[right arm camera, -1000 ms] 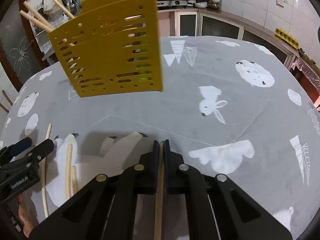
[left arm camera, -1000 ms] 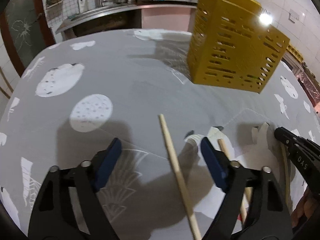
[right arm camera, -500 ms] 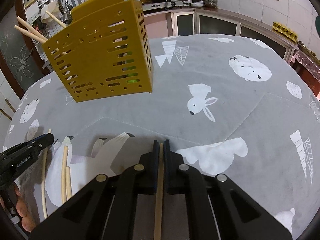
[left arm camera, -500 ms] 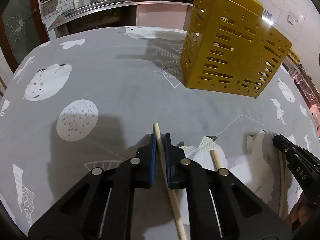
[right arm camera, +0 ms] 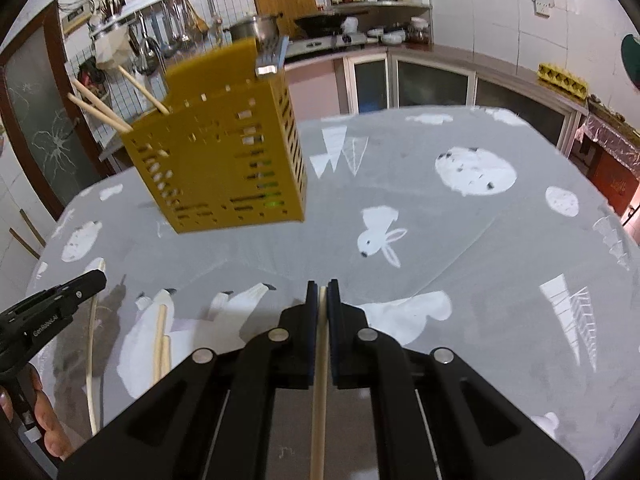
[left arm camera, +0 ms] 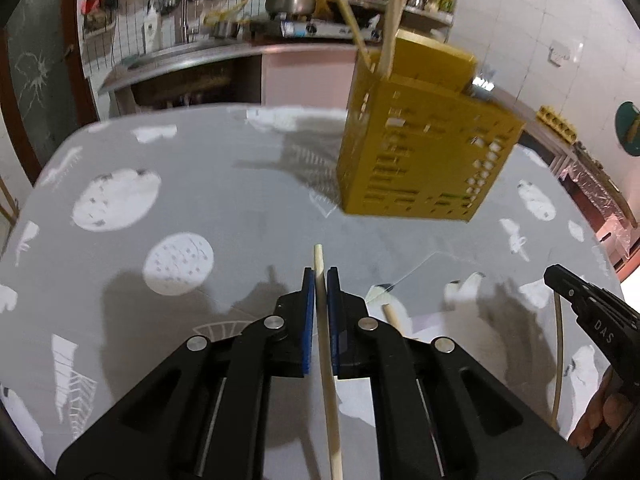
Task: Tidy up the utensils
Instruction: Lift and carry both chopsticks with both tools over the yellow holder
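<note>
Each wrist camera looks down along its own gripper, close above the grey tablecloth (left arm camera: 248,208). Both views share the yellow utensil holder (right arm camera: 224,176) and kitchen counter (left arm camera: 224,56).

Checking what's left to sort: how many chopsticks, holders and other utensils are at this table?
Pale wooden chopsticks: 7 (2 held, 2 on the grey cloth, 3 in the holder)
Yellow slotted plastic holder: 1
Silver metal utensil in the holder: 1
Total: 9
</note>
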A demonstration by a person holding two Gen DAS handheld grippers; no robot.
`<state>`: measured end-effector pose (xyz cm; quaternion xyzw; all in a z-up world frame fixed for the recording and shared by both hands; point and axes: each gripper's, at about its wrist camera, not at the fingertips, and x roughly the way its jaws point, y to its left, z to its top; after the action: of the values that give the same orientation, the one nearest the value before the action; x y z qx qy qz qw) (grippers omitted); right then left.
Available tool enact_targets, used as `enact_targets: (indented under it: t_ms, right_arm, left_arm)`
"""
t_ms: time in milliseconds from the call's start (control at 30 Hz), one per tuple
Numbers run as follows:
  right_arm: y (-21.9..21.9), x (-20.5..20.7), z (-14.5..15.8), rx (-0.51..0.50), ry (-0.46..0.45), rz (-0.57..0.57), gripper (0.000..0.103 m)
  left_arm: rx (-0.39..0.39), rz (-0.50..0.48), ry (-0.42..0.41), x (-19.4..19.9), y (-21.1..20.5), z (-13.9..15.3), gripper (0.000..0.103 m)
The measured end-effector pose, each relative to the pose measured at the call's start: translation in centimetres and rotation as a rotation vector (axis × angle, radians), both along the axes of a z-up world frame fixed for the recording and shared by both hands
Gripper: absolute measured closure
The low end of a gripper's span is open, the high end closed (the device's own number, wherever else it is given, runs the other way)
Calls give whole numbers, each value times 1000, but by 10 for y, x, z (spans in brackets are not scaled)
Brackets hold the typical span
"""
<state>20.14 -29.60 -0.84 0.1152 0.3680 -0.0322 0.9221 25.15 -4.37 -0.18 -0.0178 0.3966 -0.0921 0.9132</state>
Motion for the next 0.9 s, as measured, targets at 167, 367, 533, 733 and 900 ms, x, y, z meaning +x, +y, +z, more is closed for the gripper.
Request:
enact_targets:
  t_ms: [167,367,533,733,900]
  right_arm:
    - [-7,-19,19,13,-75,-13,98]
    - [-4,-47,45,-7,-197,-16,98]
    - [7,-77,66,-60,-308,-7,98]
    - [15,-107,81,-86,-407,-6,98]
    - [23,-126,87,-125,-464,-1,98]
  left_arm:
    - [-7,-3,-115,-28,6,27,98]
    - [-2,-6,-229,-56,13,54,98]
    - [4,-7,-307,-78,12,68,98]
    - [-21,11,-365,-98,19,72,98]
    - [-19,22,-403,-110,23,72,98]
